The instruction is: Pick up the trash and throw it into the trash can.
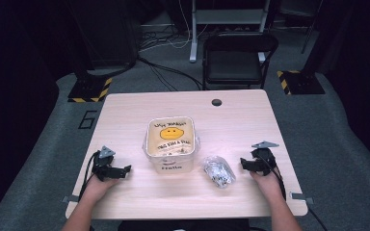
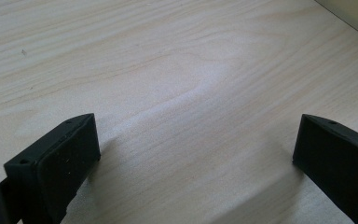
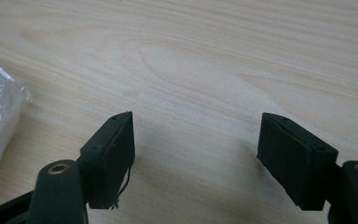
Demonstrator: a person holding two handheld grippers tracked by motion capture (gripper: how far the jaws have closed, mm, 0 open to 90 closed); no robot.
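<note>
While apart on the table (image 1: 139,103), both hands (image 1: 96,185) low, tools (image 1: 125,169) level.

A light wooden table (image 1: 241,115) seen from above. A square tub (image 1: 169,143) printed with a yellow smiley stands in the middle, blocking the straight path between the two sides. Just to its right, a crinkled clear plastic bag (image 1: 218,172) lies between the tub and the right gripper (image 1: 244,164). Bare wood separates the left gripper (image 1: 126,169) from the tub. The far half of the table and both outer edges lie open.
</note>
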